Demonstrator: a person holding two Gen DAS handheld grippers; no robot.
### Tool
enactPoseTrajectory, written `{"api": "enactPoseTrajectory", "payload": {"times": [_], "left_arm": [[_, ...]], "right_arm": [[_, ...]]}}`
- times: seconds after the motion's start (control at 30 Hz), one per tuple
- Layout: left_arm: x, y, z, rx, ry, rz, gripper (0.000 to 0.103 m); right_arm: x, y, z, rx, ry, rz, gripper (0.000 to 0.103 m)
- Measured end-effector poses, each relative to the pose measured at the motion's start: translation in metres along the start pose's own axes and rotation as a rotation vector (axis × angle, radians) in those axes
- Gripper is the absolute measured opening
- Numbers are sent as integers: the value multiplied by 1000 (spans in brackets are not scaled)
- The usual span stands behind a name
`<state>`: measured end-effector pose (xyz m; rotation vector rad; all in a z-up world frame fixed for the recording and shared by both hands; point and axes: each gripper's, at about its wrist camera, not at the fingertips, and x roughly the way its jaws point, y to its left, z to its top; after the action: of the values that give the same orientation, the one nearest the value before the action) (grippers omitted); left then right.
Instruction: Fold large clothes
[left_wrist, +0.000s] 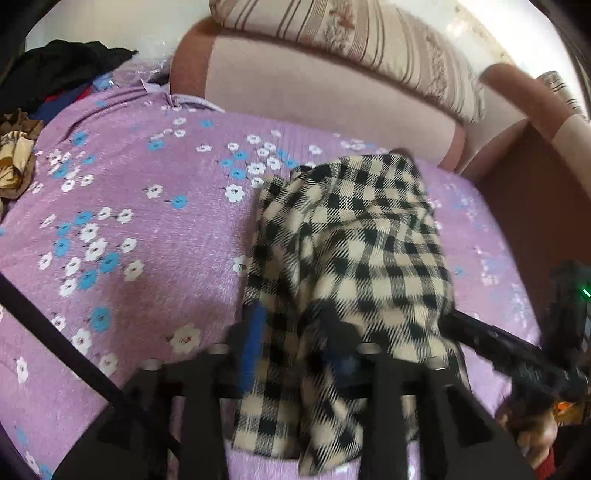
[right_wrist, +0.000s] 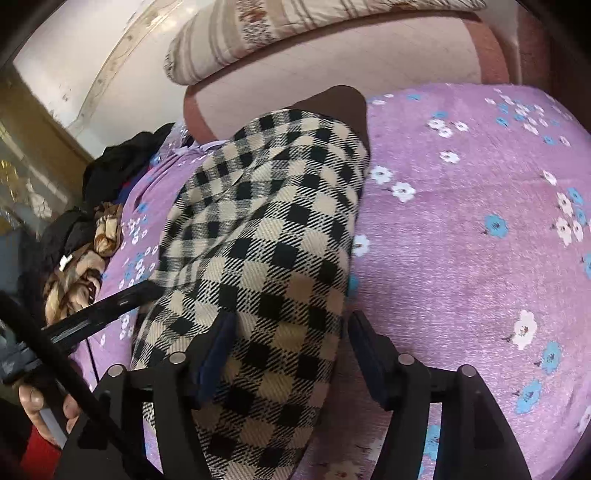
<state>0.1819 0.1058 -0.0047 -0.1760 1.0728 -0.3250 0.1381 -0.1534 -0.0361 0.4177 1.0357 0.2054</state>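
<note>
Left wrist view: checked garment (left_wrist: 354, 258), beige and black, runs from the centre of the frame down to the bottom edge, lying on the purple flowered bedspread (left_wrist: 122, 229). Its lower end drapes over the left gripper (left_wrist: 295, 354). The blue-padded left finger shows at lower centre; the other finger is buried under cloth and motion-blurred. The fingers appear set narrow with cloth between them, but the contact itself is hidden, so I cannot tell for sure. The right gripper (left_wrist: 517, 350) enters from the lower right edge, blurred, its tip under the garment's edge.

Right wrist view: the garment (right_wrist: 258, 240) fills the centre, its bottom cut off by the frame. The right gripper (right_wrist: 288, 350) has its fingers spread wide; the left finger in frame lies against the cloth, the right finger stands off it over the bedspread (right_wrist: 480, 240). A dark lining (right_wrist: 340, 99) peeks out at the garment's far end.

A heap of dark clothes (left_wrist: 62, 70) sits upper left, partly cropped. The padded headboard (left_wrist: 314, 85) crosses the top, with a striped pillow (left_wrist: 332, 26) cut off above.
</note>
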Motion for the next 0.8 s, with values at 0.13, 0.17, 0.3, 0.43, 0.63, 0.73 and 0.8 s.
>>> {"api": "enactPoseTrajectory", "payload": {"times": [0.13,0.17,0.3,0.43,0.63,0.73,0.8], "left_arm": [[-12,0,-26,7,1,-98,66],[-9,-2,-35,17,18,-118,69],[12,-12,-54,44,98,-83,14],[-14,-18,-40,73,70,-53,9],[-34,-13,-50,142,48,25,4],[-15,-8,-57,147,80,56,4],[-11,-10,-59,167,78,53,4]], "right_arm": [[-6,-7,-1,25,-9,10,69],[-7,-7,-2,22,-13,6,69],[-16,1,-7,-3,-31,-19,69],[-36,15,-10,-50,-100,-50,69],[-62,37,-17,-110,-184,-49,69],[-59,41,-18,-112,-171,-39,60],[-56,45,-17,-106,-149,-21,54]]}}
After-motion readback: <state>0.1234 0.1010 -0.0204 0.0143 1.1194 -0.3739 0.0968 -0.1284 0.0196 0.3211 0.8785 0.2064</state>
